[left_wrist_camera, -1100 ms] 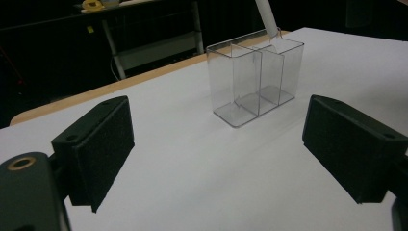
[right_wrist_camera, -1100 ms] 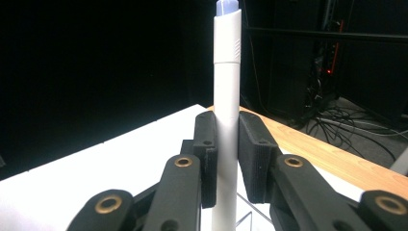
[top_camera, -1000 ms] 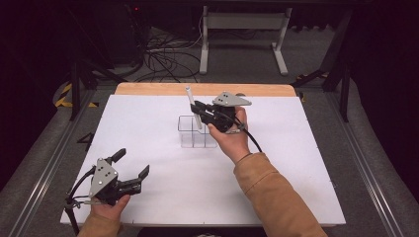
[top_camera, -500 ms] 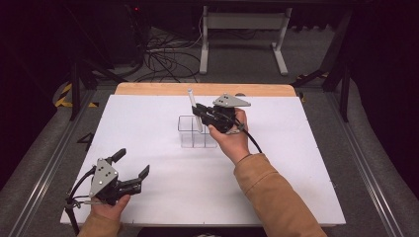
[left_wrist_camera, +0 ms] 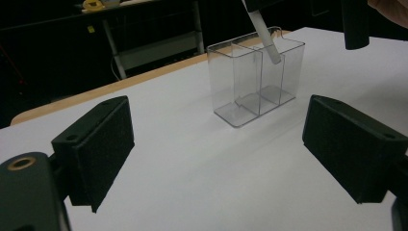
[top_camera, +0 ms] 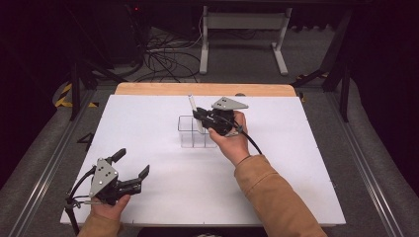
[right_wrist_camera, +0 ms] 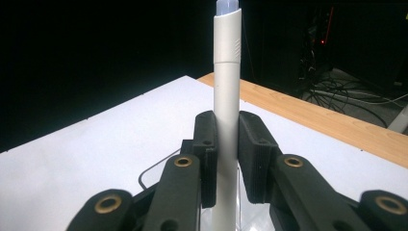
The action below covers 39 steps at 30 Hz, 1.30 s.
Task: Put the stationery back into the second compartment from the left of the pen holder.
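On a white tabletop [top_camera: 296,163], the right hand-held gripper [top_camera: 200,116] was clamped on a white pen [top_camera: 192,109], its lower end dipped into a clear divided holder [top_camera: 193,132] at the centre. The left hand-held gripper [top_camera: 129,168] rested near the front edge, jaws spread and empty. To finish well, the pen probably needed lowering straight into one compartment, clear of the divider, before letting go.

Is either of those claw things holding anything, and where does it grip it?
The right gripper clamps a white pen around the lower part of its barrel, above the clear box. The left gripper is open, empty.
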Motion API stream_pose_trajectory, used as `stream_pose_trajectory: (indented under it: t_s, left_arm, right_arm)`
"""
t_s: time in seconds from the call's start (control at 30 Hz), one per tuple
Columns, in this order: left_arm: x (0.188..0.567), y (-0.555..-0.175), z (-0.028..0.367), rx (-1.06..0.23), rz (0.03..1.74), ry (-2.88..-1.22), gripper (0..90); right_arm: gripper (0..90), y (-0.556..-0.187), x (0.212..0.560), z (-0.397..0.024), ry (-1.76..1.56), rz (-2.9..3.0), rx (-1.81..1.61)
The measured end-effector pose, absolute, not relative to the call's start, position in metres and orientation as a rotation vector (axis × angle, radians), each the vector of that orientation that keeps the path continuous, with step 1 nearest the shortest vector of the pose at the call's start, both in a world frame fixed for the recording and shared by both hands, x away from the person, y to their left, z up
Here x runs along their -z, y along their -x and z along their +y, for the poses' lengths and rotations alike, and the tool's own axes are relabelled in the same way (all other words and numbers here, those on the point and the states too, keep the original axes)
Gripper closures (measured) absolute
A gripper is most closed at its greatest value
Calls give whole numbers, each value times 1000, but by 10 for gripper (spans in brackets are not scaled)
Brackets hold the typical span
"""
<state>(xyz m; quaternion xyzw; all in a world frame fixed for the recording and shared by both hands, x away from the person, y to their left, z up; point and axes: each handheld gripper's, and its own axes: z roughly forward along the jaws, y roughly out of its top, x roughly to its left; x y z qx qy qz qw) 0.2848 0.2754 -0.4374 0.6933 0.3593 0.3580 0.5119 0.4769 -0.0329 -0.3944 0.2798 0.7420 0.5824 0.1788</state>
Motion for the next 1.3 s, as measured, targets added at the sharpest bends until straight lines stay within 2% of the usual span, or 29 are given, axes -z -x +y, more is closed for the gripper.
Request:
stream_pose_trajectory:
  t_s: [0.17, 0.4, 0.57, 1.3]
  left_arm:
    - [437, -285, 275, -862, 863, -1669, 116]
    - [437, -285, 275, -858, 866, -1665, 116]
    - [438, -285, 275, -855, 868, -1667, 116]
    - [437, -284, 275, -859, 869, -1664, 115]
  right_arm:
    - [784, -478, 396, -34, -805, 2115, -1628]
    - [495, -478, 393, -40, -778, 2078, -1593]
    - [396, -473, 385, -47, -753, 2044, -1592]
    - [359, -450, 356, -69, -688, 2008, -1660]
